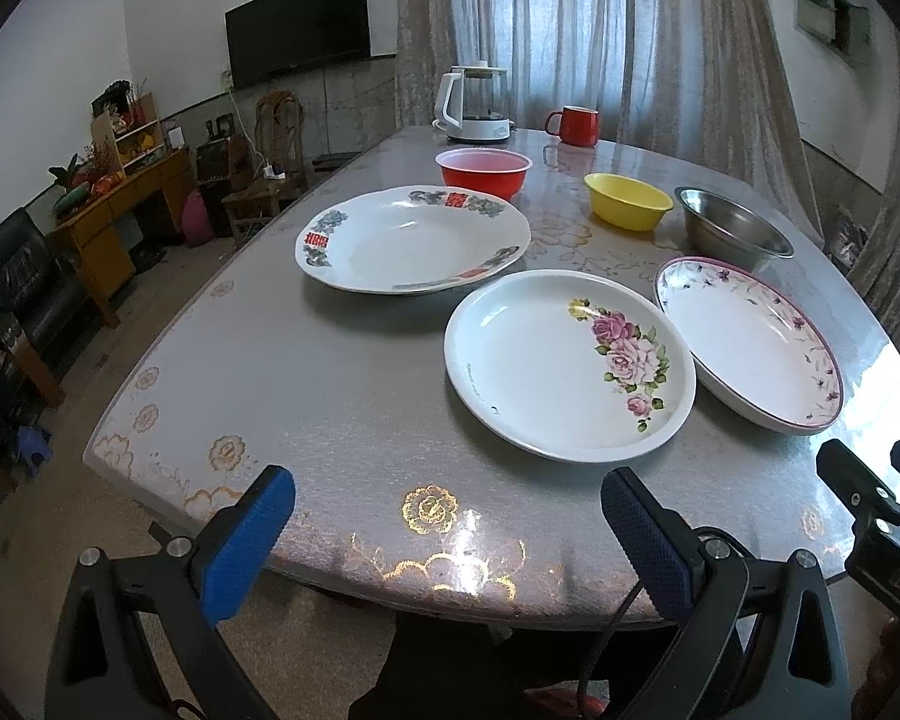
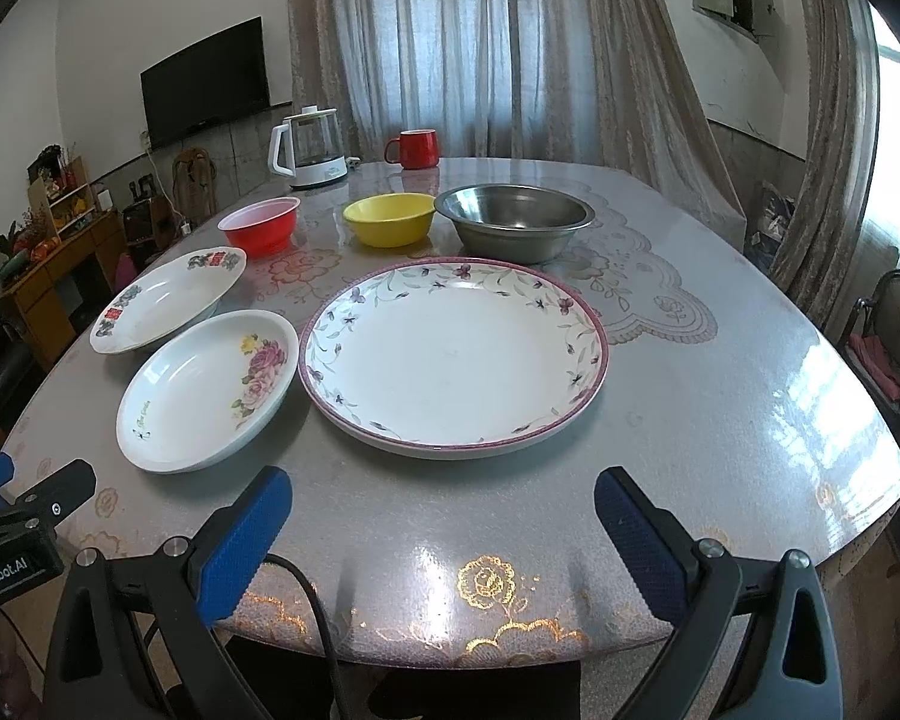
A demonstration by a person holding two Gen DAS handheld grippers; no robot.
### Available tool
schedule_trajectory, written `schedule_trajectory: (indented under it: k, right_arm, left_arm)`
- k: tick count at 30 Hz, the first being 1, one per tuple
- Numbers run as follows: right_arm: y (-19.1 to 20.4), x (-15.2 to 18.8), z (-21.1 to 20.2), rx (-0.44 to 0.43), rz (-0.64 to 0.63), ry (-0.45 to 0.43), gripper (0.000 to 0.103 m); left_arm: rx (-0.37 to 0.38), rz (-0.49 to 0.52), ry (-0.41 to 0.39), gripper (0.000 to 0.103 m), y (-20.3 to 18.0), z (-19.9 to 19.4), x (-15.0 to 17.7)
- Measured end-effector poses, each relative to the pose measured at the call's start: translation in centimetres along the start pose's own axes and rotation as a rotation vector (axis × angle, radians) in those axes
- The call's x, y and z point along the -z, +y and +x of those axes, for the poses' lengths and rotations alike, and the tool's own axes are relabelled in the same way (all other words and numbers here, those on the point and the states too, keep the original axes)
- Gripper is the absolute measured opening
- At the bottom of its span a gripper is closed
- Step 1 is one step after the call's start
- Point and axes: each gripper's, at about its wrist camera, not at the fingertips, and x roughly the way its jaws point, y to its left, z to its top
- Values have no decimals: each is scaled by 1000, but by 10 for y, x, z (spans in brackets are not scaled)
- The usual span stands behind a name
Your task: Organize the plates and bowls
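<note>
cut off at the 3 o'clock edge of the left wrist view: the right gripper (image 1: 879,468), only its black finger tips and part of the body showing, spread unclear. likewise clipped at 9 o'clock in the right wrist view: the left gripper (image 2: 27,480), one blue pad half out of frame. partly hidden behind the purple-rimmed plate (image 1: 750,342): the near wall of the steel bowl (image 1: 735,228). too small to read: green lettering inside the rose plate (image 2: 204,387). blurred and too small to sort out: clutter on the wooden shelf (image 1: 114,144) at 9 o'clock. cropped at 3 o'clock: a dark chair (image 2: 897,336).
</note>
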Motion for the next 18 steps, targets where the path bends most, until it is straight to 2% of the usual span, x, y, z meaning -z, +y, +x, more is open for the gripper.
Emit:
schedule_trajectory:
  k: [13, 18]
  right_arm:
    - [5, -4, 5, 3, -19, 16, 103]
    - [9, -7, 8, -6, -36, 23, 103]
  left_arm:
    - [7, -6, 17, 103, 2, 5, -1]
    - [37, -15, 24, 103, 6, 9, -3]
